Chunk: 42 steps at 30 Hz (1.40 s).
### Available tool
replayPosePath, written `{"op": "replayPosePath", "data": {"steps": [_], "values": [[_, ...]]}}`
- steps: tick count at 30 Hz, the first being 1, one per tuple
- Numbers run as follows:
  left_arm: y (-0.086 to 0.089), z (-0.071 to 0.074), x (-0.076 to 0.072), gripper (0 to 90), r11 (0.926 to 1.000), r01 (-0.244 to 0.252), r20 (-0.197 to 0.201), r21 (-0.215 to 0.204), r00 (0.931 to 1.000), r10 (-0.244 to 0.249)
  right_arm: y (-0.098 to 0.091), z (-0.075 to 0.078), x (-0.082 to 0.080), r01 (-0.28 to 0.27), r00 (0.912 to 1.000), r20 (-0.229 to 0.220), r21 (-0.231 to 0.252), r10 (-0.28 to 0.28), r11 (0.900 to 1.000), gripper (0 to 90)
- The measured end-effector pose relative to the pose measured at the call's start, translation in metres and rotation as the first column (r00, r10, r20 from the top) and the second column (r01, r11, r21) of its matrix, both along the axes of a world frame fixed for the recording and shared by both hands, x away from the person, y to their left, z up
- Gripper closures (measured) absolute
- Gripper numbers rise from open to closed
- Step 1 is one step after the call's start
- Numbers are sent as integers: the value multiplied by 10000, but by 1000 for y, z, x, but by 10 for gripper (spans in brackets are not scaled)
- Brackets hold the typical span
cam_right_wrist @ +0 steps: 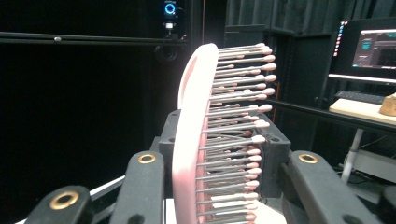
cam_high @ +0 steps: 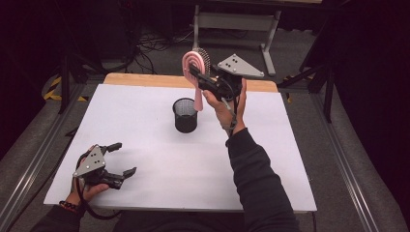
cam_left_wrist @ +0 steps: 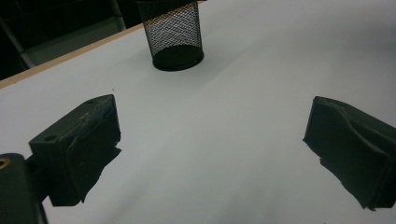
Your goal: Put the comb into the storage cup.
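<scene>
White surface [cam_high: 159, 188] carries a black mesh cup [cam_high: 185, 115]. Above and just beside it, the right gripper [cam_high: 205, 79] holds a pink hairbrush [cam_high: 196, 65] upright, jaws pinching it. Left gripper [cam_high: 123, 159] rests low, jaws spread.

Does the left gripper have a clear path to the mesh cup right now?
Probably yes. The left gripper is open and holds nothing, and bare table lies between it and the mesh cup. The hairbrush is held up above.
</scene>
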<state>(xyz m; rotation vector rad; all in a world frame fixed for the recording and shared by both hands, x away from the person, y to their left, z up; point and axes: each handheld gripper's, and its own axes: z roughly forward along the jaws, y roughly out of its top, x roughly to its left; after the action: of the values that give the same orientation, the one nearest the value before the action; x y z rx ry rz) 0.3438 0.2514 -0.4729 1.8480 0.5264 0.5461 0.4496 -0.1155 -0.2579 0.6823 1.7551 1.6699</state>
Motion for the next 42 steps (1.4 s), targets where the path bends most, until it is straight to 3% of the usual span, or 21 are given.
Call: {"op": "replayPosePath", "data": {"steps": [14, 23, 37, 42], "values": [[2, 1, 0, 45, 10000, 5, 21, 27, 10000, -5, 22, -15, 21, -170, 9996, -248, -180, 165, 9997, 624], [1, 0, 0, 46, 9999, 114, -53, 15, 9999, -113, 23, -29, 36, -38, 9978, -661, -24, 36, 10000, 624], [-1, -1, 0, 47, 9998, 157, -131, 109, 9998, -156, 22, -52, 45, -70, 9915, -1298, 477, 131, 9988, 624], [-1, -1, 0, 47, 9998, 165, -138, 126, 9998, -164, 22, -60, 47, -93, 9885, -1503, 448, 159, 9990, 624]]}}
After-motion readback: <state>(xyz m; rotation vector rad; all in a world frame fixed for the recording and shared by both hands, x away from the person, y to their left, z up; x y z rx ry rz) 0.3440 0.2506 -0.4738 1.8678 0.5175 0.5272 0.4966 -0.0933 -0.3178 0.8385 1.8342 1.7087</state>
